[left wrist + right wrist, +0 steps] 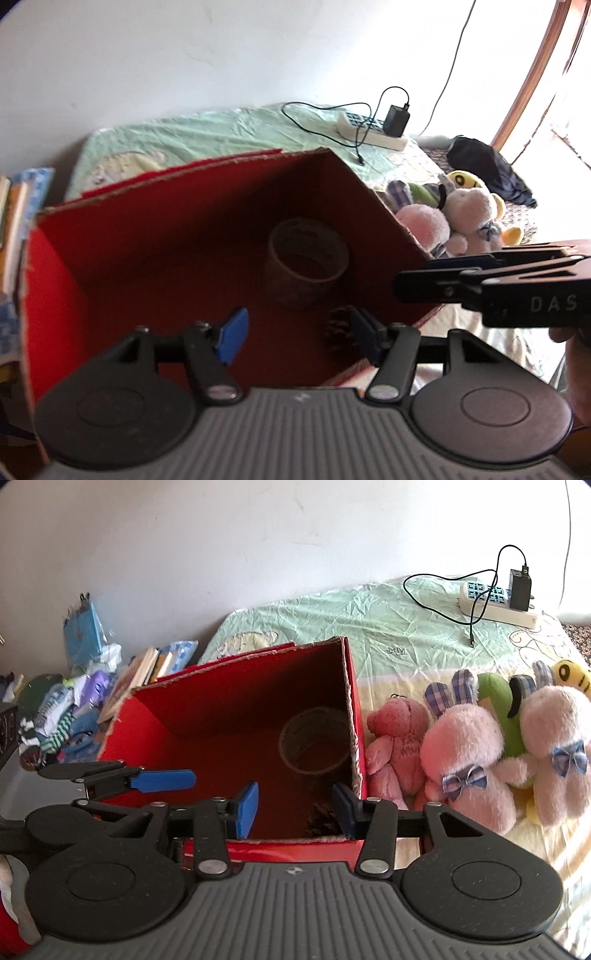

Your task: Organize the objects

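Right wrist view: the right claw (295,808) is released and empty over the near rim of the box (236,705), with the plush toys (461,746) lying just beyond the box wall to its right. The left claw (295,338), also released and empty, is farther from them, so the right claw is judged the better choice. Tape (316,740) already lies in the box.

A white power strip (496,603) is seen lying on the pale green bedsheet (332,620), with a black charger (519,589) plugged into it and a black cable (443,590) looped beside it. A white wall (221,535) is observed behind the bed. A dark garment (487,166) is noted near the wooden window frame (532,74).
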{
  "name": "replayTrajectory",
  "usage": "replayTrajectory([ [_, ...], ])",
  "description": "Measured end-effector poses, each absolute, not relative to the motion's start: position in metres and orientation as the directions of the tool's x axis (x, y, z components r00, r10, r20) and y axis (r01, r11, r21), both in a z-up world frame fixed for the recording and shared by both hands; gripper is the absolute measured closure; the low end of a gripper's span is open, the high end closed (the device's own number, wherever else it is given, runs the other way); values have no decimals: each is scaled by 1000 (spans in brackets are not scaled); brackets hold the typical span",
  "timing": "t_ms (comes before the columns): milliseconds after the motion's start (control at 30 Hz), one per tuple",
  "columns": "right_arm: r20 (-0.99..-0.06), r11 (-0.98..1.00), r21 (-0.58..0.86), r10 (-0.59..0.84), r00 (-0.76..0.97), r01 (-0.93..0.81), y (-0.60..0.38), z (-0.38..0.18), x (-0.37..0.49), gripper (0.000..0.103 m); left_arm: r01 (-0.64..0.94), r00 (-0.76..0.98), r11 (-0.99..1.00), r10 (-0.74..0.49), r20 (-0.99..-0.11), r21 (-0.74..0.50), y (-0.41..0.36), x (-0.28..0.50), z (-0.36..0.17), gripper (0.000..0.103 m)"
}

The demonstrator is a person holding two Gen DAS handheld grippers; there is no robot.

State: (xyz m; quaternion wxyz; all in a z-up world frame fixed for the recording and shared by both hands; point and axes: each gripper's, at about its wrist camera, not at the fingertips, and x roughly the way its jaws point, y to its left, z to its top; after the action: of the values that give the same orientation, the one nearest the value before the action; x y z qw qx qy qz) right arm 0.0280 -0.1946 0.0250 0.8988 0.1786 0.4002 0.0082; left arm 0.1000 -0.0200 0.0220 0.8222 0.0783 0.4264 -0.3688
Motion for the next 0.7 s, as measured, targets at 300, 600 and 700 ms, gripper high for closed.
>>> replayTrajectory([
  [300, -684, 913, 387, 192, 704, 127, -189, 27, 6, 55, 636, 469, 770, -442, -765, -55, -20, 66, 38, 31],
  [600, -664, 892, 435, 221, 714, 127, -185, 24, -16, 55, 589, 529, 807, -353, -772, 34, -17, 42, 43, 29],
  [700, -663, 900, 420, 215, 717, 119, -180, 20, -22, 55, 575, 534, 816, -321, -782, 58, -16, 37, 39, 25],
])
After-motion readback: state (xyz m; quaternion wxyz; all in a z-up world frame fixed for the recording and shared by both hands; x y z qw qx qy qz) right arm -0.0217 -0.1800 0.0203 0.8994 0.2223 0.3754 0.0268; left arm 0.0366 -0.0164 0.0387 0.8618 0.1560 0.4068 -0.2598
